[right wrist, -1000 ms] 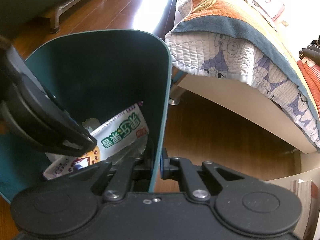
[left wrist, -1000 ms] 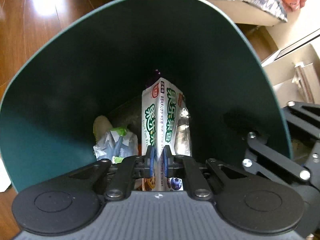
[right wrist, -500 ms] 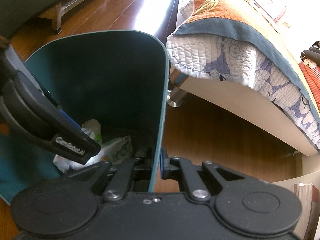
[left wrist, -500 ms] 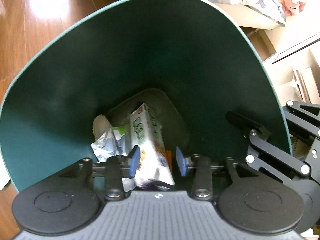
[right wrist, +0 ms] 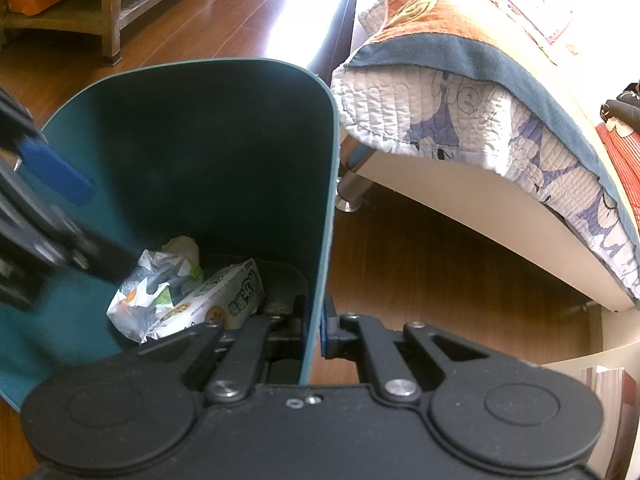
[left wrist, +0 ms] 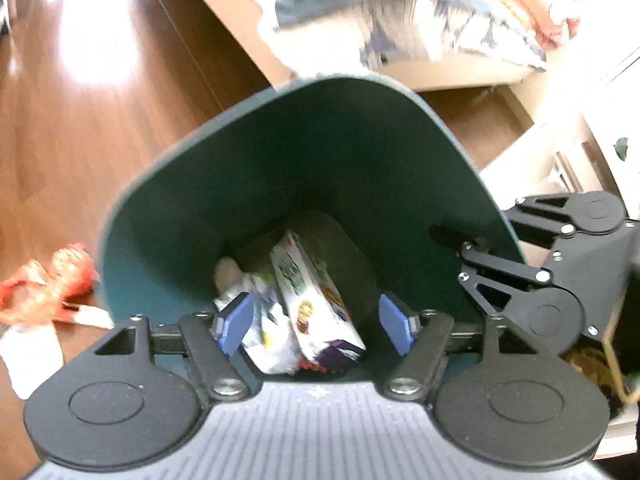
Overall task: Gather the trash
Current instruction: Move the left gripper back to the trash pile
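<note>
From the left wrist view, the left tongs (left wrist: 316, 330) stand wide apart over the mouth of the green bin (left wrist: 248, 184), having just been opening, with nothing pressed between the blue pads (left wrist: 236, 322). The snack packet (left wrist: 316, 300) lies loose at the bottom of the bin, centre of the frame, leaning on a crumpled plastic bag (left wrist: 264, 320). At the left edge, on the wooden floor (left wrist: 80, 140), a red wrapper (left wrist: 48, 284) and a white scrap (left wrist: 32, 352) are not yet picked up. I'd worry that the blurred, moving view makes the next reach sloppy, and the thin wrapper could slide along the floor rather than be pinched.

From the right wrist view, the right tongs (right wrist: 314, 328) are clamped on the bin's wall at lower centre, one pad inside and one outside. The packet (right wrist: 216, 304) and bag show inside, lower left. The left tongs' blue pad (right wrist: 56, 172) hangs over the bin at the left edge. If that single pinch slips or the wall flexes, the bin could tip and spill toward the bed (right wrist: 480, 128) at the right.
</note>
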`<control>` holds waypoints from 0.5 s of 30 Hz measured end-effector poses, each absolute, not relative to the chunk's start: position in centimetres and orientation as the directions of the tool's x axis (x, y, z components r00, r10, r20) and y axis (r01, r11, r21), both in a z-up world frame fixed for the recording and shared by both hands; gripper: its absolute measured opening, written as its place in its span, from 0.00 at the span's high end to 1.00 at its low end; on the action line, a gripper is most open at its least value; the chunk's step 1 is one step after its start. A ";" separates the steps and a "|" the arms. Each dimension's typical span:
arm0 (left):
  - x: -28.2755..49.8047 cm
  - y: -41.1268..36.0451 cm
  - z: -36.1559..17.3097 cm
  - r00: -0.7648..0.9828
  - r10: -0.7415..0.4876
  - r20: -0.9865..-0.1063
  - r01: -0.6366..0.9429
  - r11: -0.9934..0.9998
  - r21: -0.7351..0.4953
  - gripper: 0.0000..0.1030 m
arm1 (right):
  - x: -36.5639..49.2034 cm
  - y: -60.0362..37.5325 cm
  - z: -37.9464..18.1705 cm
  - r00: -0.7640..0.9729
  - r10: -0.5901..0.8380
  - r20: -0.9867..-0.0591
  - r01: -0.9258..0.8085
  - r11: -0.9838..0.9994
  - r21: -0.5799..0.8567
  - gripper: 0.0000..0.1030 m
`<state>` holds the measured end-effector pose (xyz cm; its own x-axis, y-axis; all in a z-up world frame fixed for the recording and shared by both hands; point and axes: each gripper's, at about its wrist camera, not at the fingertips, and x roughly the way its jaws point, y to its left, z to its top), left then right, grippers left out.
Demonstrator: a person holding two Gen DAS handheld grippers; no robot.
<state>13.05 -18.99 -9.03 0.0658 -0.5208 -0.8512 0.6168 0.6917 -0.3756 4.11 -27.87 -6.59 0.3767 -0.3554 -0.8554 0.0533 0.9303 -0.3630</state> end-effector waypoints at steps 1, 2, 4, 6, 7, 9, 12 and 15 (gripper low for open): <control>13.0 -18.4 -8.4 0.093 -0.520 -0.849 0.626 0.694 -0.356 0.32 | 4.1 -27.9 -6.6 0.375 -0.356 -0.856 0.053 0.930 -0.364 0.95; 12.9 -17.7 -7.8 0.117 -0.519 -0.847 0.629 0.698 -0.341 0.32 | 4.1 -27.9 -6.7 0.374 -0.358 -0.856 0.052 0.929 -0.366 0.95; 12.9 -16.2 -6.8 0.152 -0.523 -0.839 0.634 0.703 -0.323 0.30 | 4.1 -28.0 -6.8 0.369 -0.358 -0.858 0.052 0.930 -0.365 0.95; 13.1 -14.6 -6.1 0.199 -0.518 -0.832 0.624 0.722 -0.300 0.27 | 4.2 -28.1 -6.8 0.366 -0.357 -0.860 0.053 0.930 -0.364 0.94; 13.3 -13.5 -5.9 0.239 -0.506 -0.829 0.612 0.741 -0.276 0.22 | 4.2 -28.0 -6.8 0.365 -0.358 -0.859 0.050 0.929 -0.366 0.94; 13.7 -11.7 -5.6 0.310 -0.466 -0.829 0.576 0.786 -0.226 0.21 | 4.2 -28.0 -6.8 0.364 -0.359 -0.859 0.044 0.928 -0.369 0.94; 14.9 -8.9 -6.1 0.372 -0.413 -0.831 0.515 0.837 -0.185 0.21 | 4.2 -27.9 -6.8 0.363 -0.355 -0.861 0.040 0.930 -0.366 0.94; 17.0 -6.1 -8.1 0.383 -0.335 -0.861 0.420 0.893 -0.160 0.21 | 4.3 -27.9 -6.7 0.360 -0.355 -0.863 0.035 0.929 -0.368 0.94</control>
<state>16.96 -6.08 -8.08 0.3827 -0.3345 -0.8612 0.4203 0.8931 -0.1601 4.29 -27.91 -6.71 0.3603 -0.3551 -0.8626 0.0346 0.9292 -0.3680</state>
